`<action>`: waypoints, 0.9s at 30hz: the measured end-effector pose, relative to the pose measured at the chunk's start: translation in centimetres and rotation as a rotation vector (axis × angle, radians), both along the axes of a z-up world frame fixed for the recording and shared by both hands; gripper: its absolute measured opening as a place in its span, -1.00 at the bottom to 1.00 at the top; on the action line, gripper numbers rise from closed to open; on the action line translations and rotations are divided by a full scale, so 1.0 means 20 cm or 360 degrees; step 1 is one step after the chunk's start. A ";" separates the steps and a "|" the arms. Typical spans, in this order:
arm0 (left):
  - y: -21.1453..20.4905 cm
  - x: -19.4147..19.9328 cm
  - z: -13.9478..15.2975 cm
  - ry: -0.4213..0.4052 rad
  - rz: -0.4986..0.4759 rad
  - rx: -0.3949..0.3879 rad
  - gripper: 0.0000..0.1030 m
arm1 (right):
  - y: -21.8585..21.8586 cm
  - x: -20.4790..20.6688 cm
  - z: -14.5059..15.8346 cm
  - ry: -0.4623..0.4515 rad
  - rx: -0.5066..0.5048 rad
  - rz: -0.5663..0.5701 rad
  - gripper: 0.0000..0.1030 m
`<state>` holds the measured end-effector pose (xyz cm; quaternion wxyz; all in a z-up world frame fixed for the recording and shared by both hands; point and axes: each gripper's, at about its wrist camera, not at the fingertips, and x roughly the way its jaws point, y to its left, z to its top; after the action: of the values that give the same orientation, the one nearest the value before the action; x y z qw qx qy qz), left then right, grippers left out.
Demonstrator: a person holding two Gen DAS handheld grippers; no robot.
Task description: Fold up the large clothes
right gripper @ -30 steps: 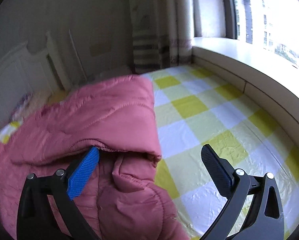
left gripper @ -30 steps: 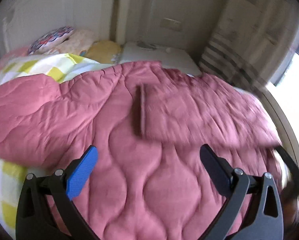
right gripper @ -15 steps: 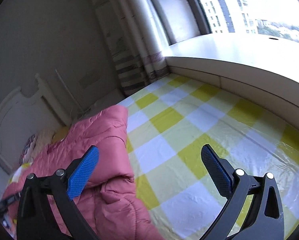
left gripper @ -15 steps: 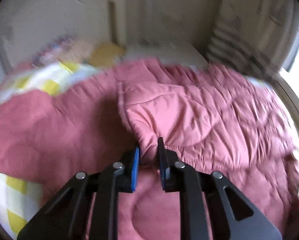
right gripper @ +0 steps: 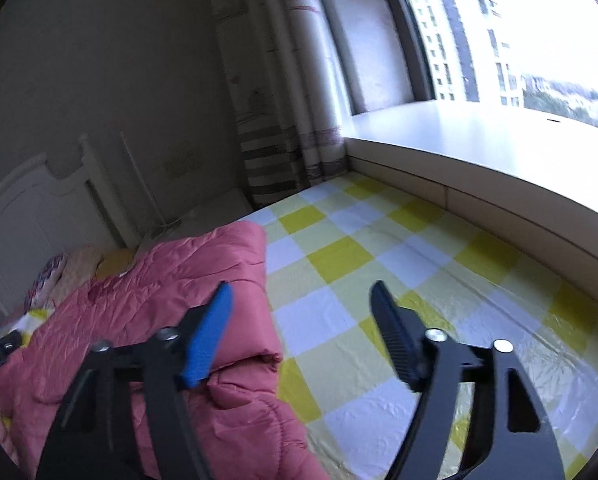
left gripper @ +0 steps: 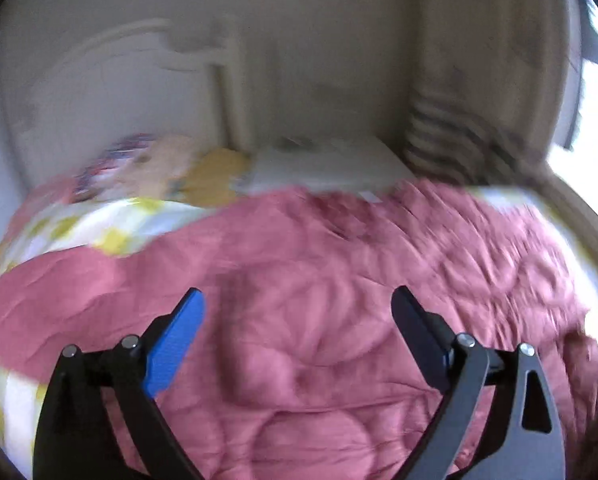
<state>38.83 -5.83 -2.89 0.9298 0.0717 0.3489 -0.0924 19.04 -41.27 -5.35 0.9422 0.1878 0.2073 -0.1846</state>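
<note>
A large pink quilted coat (left gripper: 319, 320) lies spread over the bed and fills the lower half of the blurred left wrist view. My left gripper (left gripper: 297, 300) is open and empty just above the coat. In the right wrist view the coat (right gripper: 171, 312) lies folded over at the left, its edge against the checked sheet. My right gripper (right gripper: 301, 296) is open and empty above the coat's right edge, with the blue finger (right gripper: 207, 340) over the coat.
A yellow and white checked sheet (right gripper: 419, 280) covers the bed. Pillows (left gripper: 147, 164) and a white headboard (left gripper: 111, 92) stand at the far end. A window ledge (right gripper: 499, 152) and striped curtain (right gripper: 283, 120) border the bed's right side.
My left gripper was shut on a fold of the coat half a second ago; it has let go and opened. My right gripper stays open, a little narrower, and has turned towards the window.
</note>
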 end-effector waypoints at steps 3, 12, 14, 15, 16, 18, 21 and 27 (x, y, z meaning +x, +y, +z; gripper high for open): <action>-0.06 0.10 -0.26 0.0195 -0.0015 0.0102 0.46 | 0.04 0.00 0.02 -0.0010 -0.0069 0.0037 0.14; 0.08 0.14 -0.30 0.0250 0.0050 -0.0027 0.86 | 0.16 0.14 0.08 0.0138 -0.0136 0.0156 0.11; 0.08 0.15 -0.30 0.0254 0.0050 -0.0030 0.88 | 0.18 0.24 0.12 0.0201 -0.0161 0.0201 0.12; 0.06 0.13 -0.29 0.0254 0.0052 -0.0031 0.90 | 0.18 0.29 0.13 0.0223 -0.0146 0.0242 0.12; 0.06 0.13 -0.28 0.0256 0.0055 -0.0034 0.92 | 0.17 0.33 0.13 0.0233 -0.0125 0.0269 0.12; 0.07 0.13 -0.28 0.0261 0.0052 -0.0047 0.93 | 0.17 0.43 0.08 0.0310 -0.0100 0.0341 0.12; 0.07 0.13 -0.29 0.0264 0.0049 -0.0059 0.96 | 0.20 0.60 -0.14 0.0673 -0.0159 0.0439 0.14; 0.07 0.14 -0.30 0.0271 0.0049 -0.0059 0.96 | 0.14 0.59 0.07 0.0479 -0.0124 0.0369 0.13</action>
<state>41.68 -4.51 -8.87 0.8994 0.0409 0.4258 -0.0903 30.94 -38.53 -3.87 0.9220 0.0963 0.3589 -0.1086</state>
